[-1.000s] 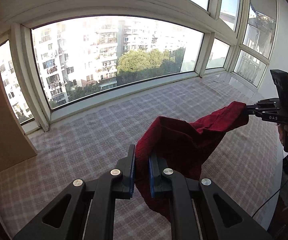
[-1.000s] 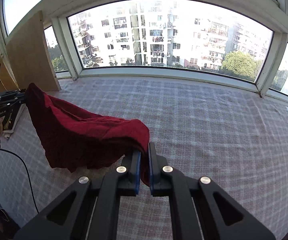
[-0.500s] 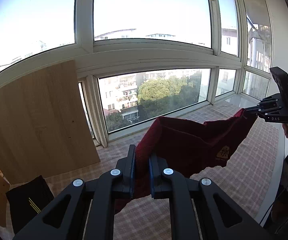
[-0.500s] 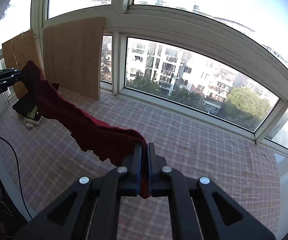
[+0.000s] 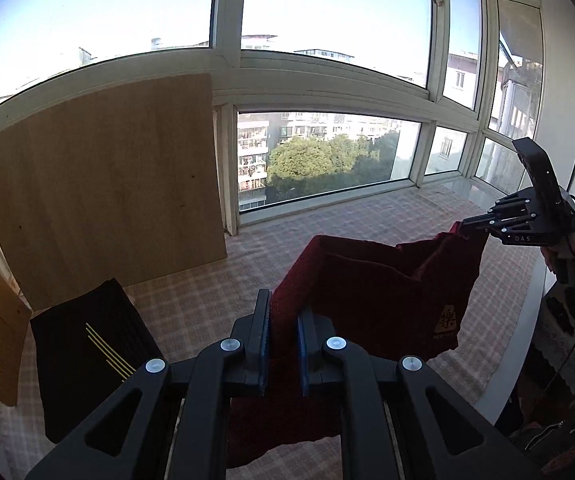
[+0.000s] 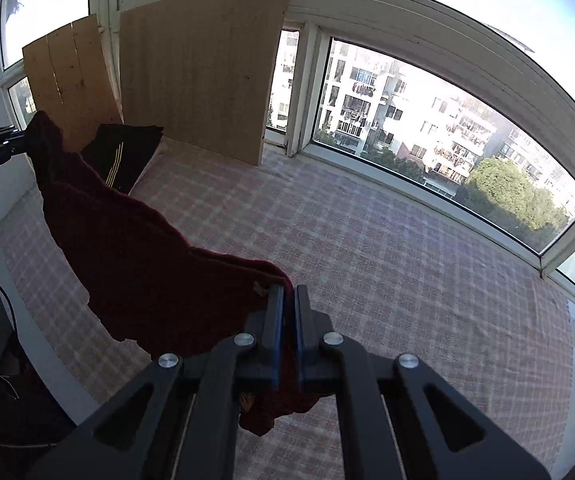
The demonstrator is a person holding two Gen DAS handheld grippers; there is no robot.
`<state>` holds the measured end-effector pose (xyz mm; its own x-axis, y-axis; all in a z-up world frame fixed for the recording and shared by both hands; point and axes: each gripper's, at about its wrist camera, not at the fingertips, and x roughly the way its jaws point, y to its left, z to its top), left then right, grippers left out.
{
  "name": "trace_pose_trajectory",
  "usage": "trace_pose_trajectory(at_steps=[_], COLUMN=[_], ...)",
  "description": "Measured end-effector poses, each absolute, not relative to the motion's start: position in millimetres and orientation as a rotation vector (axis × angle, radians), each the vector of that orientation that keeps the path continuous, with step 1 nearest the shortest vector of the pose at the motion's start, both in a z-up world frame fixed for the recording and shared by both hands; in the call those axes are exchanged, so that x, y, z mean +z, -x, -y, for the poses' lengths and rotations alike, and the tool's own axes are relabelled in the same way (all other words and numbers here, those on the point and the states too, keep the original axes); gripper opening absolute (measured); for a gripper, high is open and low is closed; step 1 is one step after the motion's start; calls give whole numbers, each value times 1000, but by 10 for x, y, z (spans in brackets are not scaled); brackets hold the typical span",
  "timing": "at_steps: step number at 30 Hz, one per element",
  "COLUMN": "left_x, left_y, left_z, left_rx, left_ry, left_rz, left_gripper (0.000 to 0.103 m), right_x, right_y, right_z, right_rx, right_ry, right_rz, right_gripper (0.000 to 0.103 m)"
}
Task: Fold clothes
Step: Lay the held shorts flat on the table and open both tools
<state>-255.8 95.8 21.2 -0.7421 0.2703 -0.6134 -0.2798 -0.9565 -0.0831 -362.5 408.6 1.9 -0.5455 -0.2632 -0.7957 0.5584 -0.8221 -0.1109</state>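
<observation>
A dark red garment hangs in the air, stretched between both grippers above the checked surface. It carries a small gold logo. My left gripper is shut on one edge of it. My right gripper is shut on the other edge of the garment. The right gripper also shows at the right of the left wrist view, and the left gripper at the left of the right wrist view. The cloth sags in the middle and hangs clear of the surface.
A folded black garment with yellow stripes lies at the left, also in the right wrist view. Wooden boards lean against the window. The surface's front edge drops off at the left of the right wrist view.
Both grippers have lifted the red garment off the surface and spread it out. Both views have tilted up and swung toward the wooden boards and black garment.
</observation>
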Motion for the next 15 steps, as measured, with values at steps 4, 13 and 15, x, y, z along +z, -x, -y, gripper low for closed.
trace_pose_trajectory(at_steps=[4,13,15], left_x=[-461,-1567,-1647], left_y=[3180,4348,4476], left_z=[-782,-568,-490], left_rx=[2692,2646,2659], left_ry=[1162,1502,1518], left_rz=[-32,1,28], left_gripper=[10,26,33], right_x=[-557,-1721,-1690], right_y=[4225,5513,5551], right_z=[-3811,-3338,-3483], right_rx=[-2337,-2308,-2286], right_ry=[-1233,-1459,-1487], right_rz=[-557,-717,-594], right_gripper=[5,29,45])
